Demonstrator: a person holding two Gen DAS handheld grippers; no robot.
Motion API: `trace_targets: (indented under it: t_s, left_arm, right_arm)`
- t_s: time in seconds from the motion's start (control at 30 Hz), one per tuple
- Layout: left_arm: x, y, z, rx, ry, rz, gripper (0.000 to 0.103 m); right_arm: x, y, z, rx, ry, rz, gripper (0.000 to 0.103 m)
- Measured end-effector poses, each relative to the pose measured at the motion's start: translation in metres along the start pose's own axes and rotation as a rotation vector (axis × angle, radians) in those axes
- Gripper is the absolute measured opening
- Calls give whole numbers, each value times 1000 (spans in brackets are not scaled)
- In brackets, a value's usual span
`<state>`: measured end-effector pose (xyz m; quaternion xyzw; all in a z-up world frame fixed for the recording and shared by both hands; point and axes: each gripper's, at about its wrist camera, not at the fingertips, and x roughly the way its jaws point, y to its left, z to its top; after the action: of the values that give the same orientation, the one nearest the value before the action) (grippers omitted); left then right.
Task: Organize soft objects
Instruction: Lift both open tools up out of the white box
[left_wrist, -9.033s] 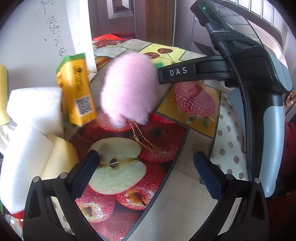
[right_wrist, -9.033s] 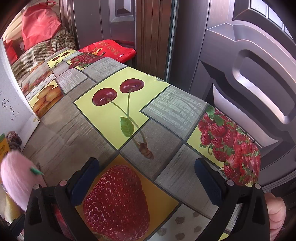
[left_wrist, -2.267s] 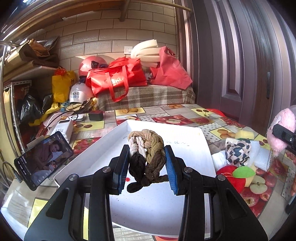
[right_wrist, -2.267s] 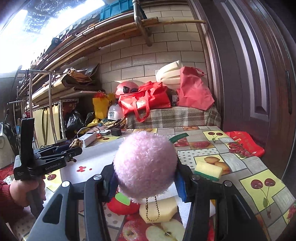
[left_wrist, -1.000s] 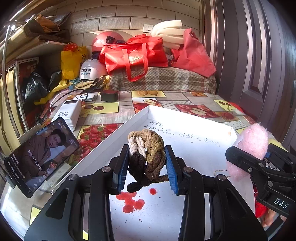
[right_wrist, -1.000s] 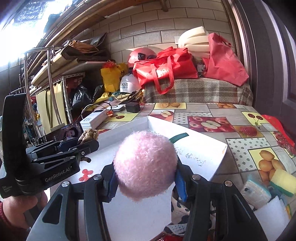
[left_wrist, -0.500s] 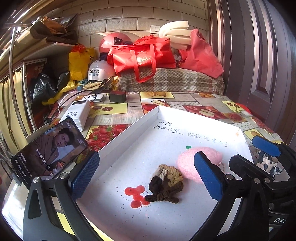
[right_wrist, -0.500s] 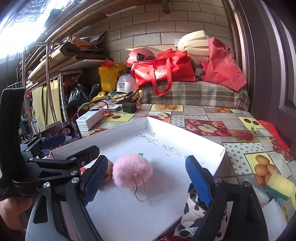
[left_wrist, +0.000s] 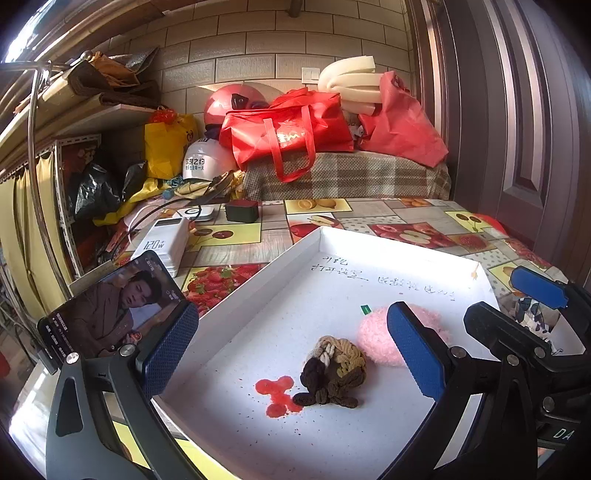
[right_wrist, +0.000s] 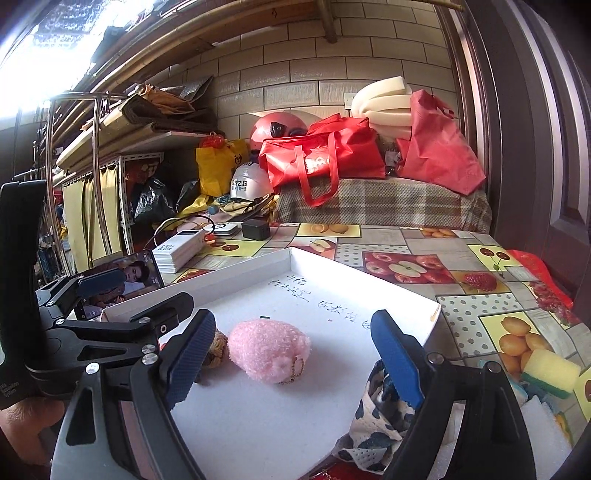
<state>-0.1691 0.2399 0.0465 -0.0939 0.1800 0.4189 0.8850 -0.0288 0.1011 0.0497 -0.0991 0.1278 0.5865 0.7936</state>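
Both the left gripper (left_wrist: 293, 352) and right gripper (right_wrist: 293, 360) are hovering with jaws spread wide and empty, while the pink pompom (right_wrist: 269, 350) and braided brown knot (left_wrist: 334, 371) are lying side by side inside the white tray (left_wrist: 258, 280).

- Phone (left_wrist: 107, 306) with video playing sat at left edge of left wrist frame, propped upright.
- White power bank (left_wrist: 162, 245) lay just behind it on fruit-print tablecloth (left_wrist: 413, 218).
- Black charger (left_wrist: 242, 211) sat farther back.
- Red bag (left_wrist: 284, 129), pink helmet (left_wrist: 225, 103), white helmet (left_wrist: 201, 162), yellow bag (left_wrist: 166, 144) were piled upper centre.
- Foam roll (right_wrist: 384, 105) sat atop the pile.
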Motion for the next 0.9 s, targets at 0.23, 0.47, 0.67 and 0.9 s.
trace_targets:
  t_s: [0.23, 0.47, 0.67, 0.9]
  left_arm:
    - [-6, 3, -1, -12, -35, 9, 103]
    - [-11, 2, -1, -14, -60, 12, 103]
    - [-12, 3, -1, -16, -64, 12, 103]
    - [-16, 2, 1, -19, -81, 11, 103]
  right_arm:
    - [-7, -5, -3, 34, -10, -23, 86]
    - [-18, -2, -7, 17, -16, -16, 86]
    - [-26, -6, -10, 40, -3, -6, 86]
    - [-49, -5, -17, 21, -24, 11, 86]
